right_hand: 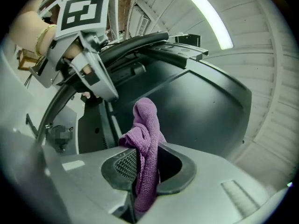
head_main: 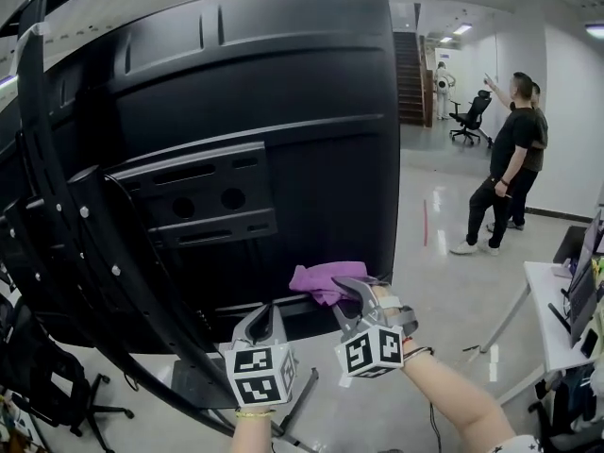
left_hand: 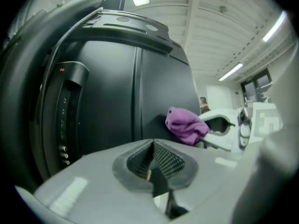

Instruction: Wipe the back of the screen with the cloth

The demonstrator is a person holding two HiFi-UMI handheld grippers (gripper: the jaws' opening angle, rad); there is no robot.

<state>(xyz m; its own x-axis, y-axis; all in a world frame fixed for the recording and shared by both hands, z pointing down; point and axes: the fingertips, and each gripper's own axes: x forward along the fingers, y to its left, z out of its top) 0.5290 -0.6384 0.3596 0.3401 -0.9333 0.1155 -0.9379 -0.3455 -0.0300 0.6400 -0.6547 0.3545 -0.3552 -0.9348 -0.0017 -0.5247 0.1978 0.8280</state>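
Observation:
A large black screen [head_main: 283, 111] stands with its back toward me, on a black stand. My right gripper [head_main: 347, 289] is shut on a purple cloth [head_main: 326, 279], which presses against the lower right of the back panel. In the right gripper view the purple cloth [right_hand: 145, 148] sticks up from between the jaws toward the dark panel [right_hand: 201, 106]. My left gripper [head_main: 266, 317] hangs just below the screen's bottom edge, left of the cloth, its jaws shut with nothing between them. From the left gripper view the cloth [left_hand: 186, 124] shows at the right against the panel [left_hand: 117, 87].
The mounting plate [head_main: 203, 196] and the slanted stand arm [head_main: 85, 253] lie left of the cloth. Two people [head_main: 514, 159] stand at the right rear on the glossy floor. A white table [head_main: 557, 319] sits at the right edge. An office chair [head_main: 470, 119] is far back.

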